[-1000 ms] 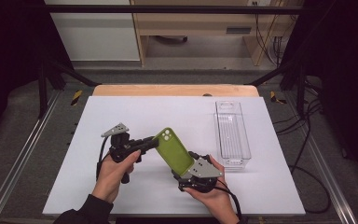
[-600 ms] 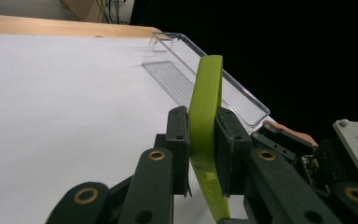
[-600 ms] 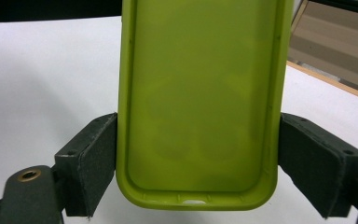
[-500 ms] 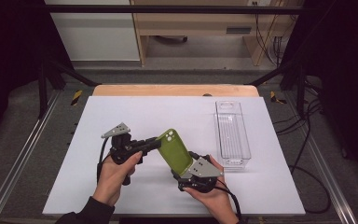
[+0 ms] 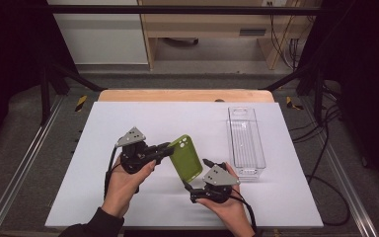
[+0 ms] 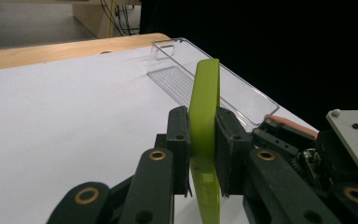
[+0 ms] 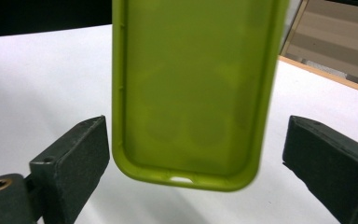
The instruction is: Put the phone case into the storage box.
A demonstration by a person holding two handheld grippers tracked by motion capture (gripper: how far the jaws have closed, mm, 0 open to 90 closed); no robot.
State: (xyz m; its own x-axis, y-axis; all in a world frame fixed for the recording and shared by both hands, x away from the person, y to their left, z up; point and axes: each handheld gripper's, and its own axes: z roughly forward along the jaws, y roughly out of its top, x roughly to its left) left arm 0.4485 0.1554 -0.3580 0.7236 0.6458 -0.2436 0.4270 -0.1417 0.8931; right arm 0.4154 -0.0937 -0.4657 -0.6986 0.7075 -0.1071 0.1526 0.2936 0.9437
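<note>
Now the left hand-held gripper (image 5: pixel 167 148) clamps the lime-green soft phone case (image 5: pixel 186 158) edge-on, its long axis running toward the counter's near edge, where the right hand-held gripper (image 5: pixel 196 174) has just spread its jaws clear of the case's lower end.

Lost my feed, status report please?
Left claw shut on green phone case. Right claw open, jaws just widened, case between them untouched. Clear tray beside, nothing blocking.

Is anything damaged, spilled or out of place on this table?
Nothing stands out. The green phone case looks intact, clamped in the left gripper; the clear plastic tray lies flat on the white table, undamaged.
</note>
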